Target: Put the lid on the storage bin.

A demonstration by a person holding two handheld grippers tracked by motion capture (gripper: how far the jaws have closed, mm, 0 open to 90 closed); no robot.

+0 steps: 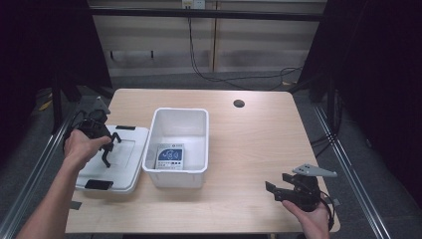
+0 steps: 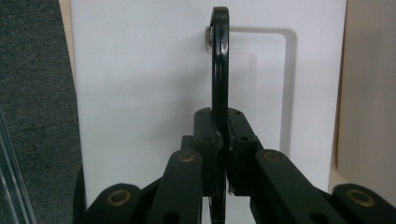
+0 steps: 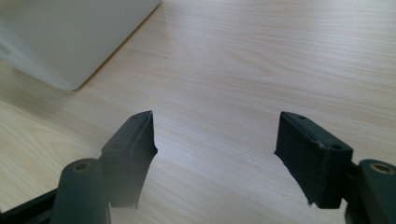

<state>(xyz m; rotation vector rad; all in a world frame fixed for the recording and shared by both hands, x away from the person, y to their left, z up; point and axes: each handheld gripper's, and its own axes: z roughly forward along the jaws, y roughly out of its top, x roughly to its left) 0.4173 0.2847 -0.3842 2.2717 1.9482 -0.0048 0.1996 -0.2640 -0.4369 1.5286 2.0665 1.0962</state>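
**Lid in hand, box not yet covered**

The left gripper (image 1: 108, 148) is clamped on the black handle (image 2: 220, 70) of the white lid (image 1: 130, 164). In the left gripper view the jaws stand pressed together with the thin handle loop pinched between them, standing up on edge from the lid top. So the grab is done.

Where the lid is: on the table (image 1: 259, 144), at its left side, just beside the white box (image 1: 174, 174) and touching or nearly touching its left wall (can't tell which from the high view). The lid looks about flat; whether it has left the tabletop yet can't be made out. Black latches show at the lid's near and far edges, e.g. the near one (image 1: 98, 184).

The box sits open approx. mid-table. Inside, on the bottom toward the near wall, lies a small blue-and-white packet (image 1: 170, 156), its print too small to read. So the contents look to be in already.

The right gripper (image 1: 280, 190) rests low at the near right of the table, well apart from the box, jaws spread wide w/ nothing between them; the right gripper view has bare wood between the pads and a corner of the box (image 3: 70, 42) at upper left.

Left to do, as I judge it: raise the lid by its handle, carry it over the box, line up the edges, set it down, then prob. snap both latches (the free right gripper could steady the box or press a latch).
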